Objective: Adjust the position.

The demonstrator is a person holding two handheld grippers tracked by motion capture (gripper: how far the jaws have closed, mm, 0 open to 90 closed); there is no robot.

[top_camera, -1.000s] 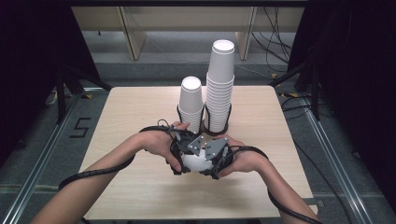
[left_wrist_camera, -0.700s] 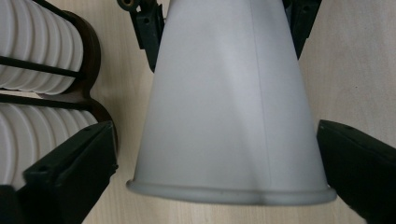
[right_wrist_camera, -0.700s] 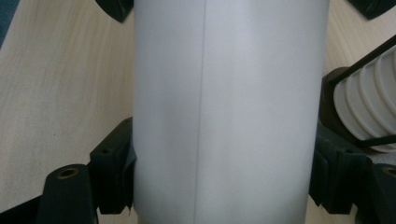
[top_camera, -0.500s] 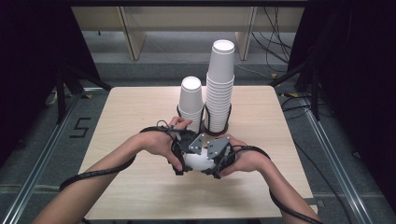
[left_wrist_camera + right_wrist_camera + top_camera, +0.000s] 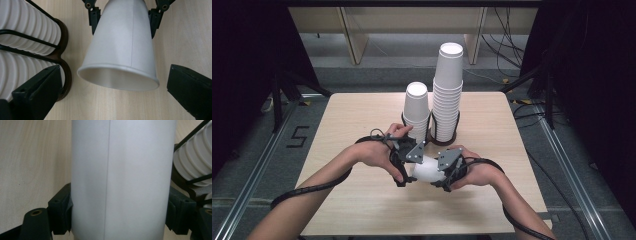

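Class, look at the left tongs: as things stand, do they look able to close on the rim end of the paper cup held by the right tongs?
Probably yes: the left tongs are open, straddling the paper cup's rim with nothing between.

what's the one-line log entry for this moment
right gripper: shut on cup | left gripper: open at cup rim | stacks: in holder | table
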